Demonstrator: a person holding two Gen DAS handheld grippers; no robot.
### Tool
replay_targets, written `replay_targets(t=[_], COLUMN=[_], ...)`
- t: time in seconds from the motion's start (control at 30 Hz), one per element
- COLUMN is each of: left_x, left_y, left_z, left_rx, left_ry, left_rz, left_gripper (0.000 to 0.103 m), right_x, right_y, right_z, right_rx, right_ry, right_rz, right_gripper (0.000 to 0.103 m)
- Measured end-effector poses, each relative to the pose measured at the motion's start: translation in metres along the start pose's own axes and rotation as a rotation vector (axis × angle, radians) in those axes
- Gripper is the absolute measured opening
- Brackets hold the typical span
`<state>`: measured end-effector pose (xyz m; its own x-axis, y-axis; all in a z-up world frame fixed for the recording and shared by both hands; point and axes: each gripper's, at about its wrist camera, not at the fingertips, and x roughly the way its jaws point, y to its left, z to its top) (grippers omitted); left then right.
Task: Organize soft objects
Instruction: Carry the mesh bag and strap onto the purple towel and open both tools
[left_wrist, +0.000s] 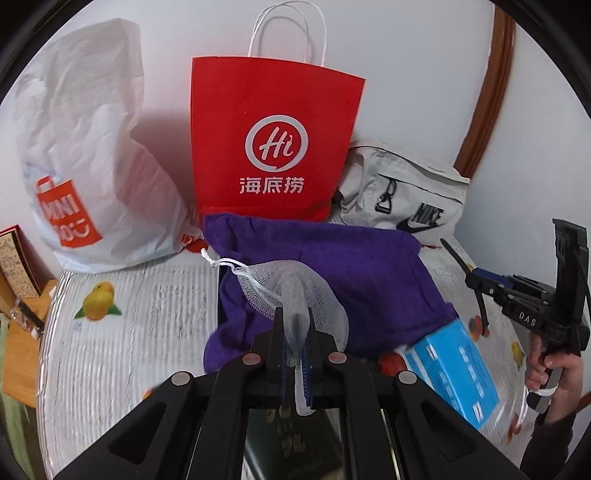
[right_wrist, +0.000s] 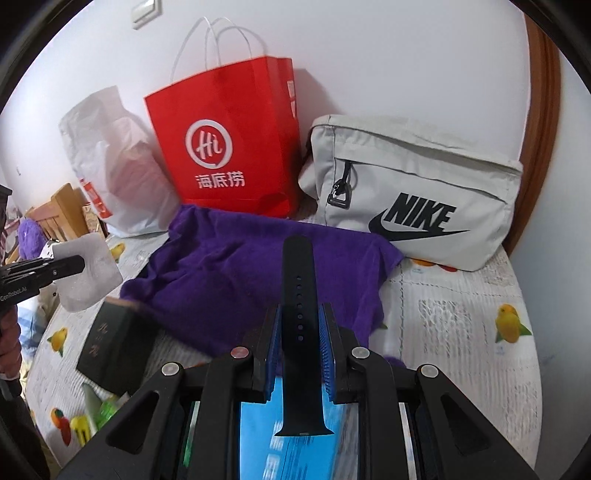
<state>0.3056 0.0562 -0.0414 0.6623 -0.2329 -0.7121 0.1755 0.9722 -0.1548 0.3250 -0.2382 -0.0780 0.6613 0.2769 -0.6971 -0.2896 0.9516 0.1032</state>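
Observation:
My left gripper (left_wrist: 295, 325) is shut on a white mesh pouch (left_wrist: 295, 291) with a drawstring, held above a purple cloth (left_wrist: 332, 266) spread on the table. The left gripper and pouch also show in the right wrist view (right_wrist: 86, 271) at the far left. My right gripper (right_wrist: 299, 325) is shut on a black watch strap (right_wrist: 298, 295), which stands up between the blue pads (right_wrist: 275, 350), over the purple cloth (right_wrist: 229, 273). The right gripper shows in the left wrist view (left_wrist: 476, 277) at the far right, strap sticking out.
A red paper bag (left_wrist: 273, 147), a white plastic bag (left_wrist: 92, 155) and a grey Nike pouch (right_wrist: 413, 192) stand against the back wall. A blue box (left_wrist: 454, 373) lies front right, a dark box (right_wrist: 114, 347) front left. The tablecloth (right_wrist: 461, 332) has a fruit print.

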Motion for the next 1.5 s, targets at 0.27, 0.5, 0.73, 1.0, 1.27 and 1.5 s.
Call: replay_targets(t=[0.27, 0.5, 0.73, 1.0, 1.27, 1.5], left_x=[0.051, 0.102, 0.144, 0.161, 0.168, 0.148], left_y=[-0.003, -0.003, 0.005, 0.017, 0.015, 0.010], left_z=[0.028, 0.047, 0.060, 0.058, 0.057, 0.060], left_rx=[0.032, 0.050, 0.019, -0.015, 0.008, 0.045], left_ry=[0.045, 0.099, 0.144, 0.167, 0.178, 0.144], left_rz=[-0.009, -0.002, 0.023, -0.005, 0.015, 0.091], left_gripper=[0.007, 0.007, 0.007, 0.007, 0.045, 0.065], right_x=[0.054, 0.091, 0.110, 0.127, 0.135, 0.119], right_y=[-0.007, -0.017, -0.027, -0.026, -0.023, -0.024], right_z=[0.015, 0.020, 0.018, 0.015, 0.012, 0.016], right_rx=[-0.009, -0.014, -0.002, -0.013, -0.018, -0.023], right_ry=[0.067, 0.144, 0.191, 0.240, 0.248, 0.216], right_rz=[-0.003, -0.019, -0.018, -0.016, -0.009, -0.001], right_gripper=[0.020, 0.020, 0.020, 0.021, 0.052, 0.059])
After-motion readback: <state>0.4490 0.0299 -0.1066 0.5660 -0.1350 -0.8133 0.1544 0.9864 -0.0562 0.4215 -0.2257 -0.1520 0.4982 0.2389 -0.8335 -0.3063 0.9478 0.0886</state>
